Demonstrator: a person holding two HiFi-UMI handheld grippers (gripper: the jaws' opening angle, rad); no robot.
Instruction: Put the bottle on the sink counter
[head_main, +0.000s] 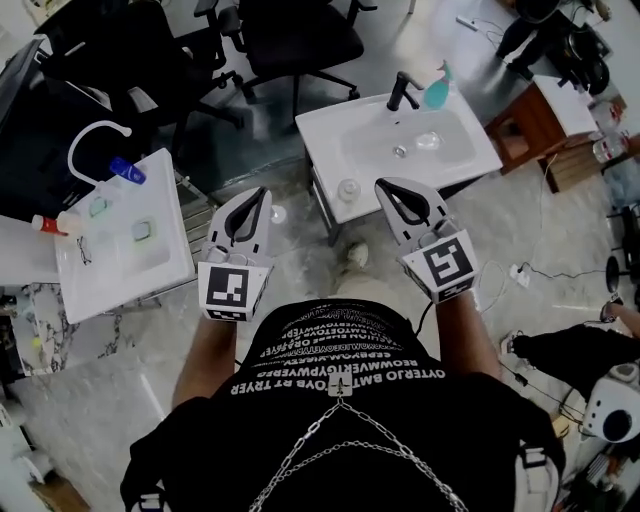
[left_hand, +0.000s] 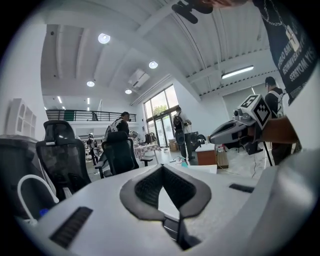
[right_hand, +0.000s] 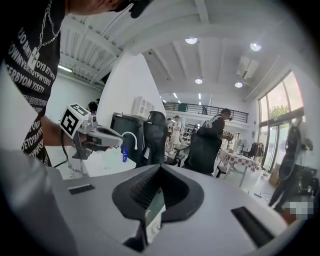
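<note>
Left gripper (head_main: 260, 195), right gripper (head_main: 385, 187): my fingers are clenched and empty. Teal bottle (head_main: 437, 90) stands on the sink bench (head_main: 470, 150) by the tap (head_main: 402, 92). That fits job done or bottle awaiting pick-up.

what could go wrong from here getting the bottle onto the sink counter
1. The left gripper and the right gripper are both shut and empty. Reaching in like that would likely knock a bottle over instead of gripping it.
2. There is a blue bottle on the left sink and a teal bottle by the black tap, so the wrong one could get picked.
</note>
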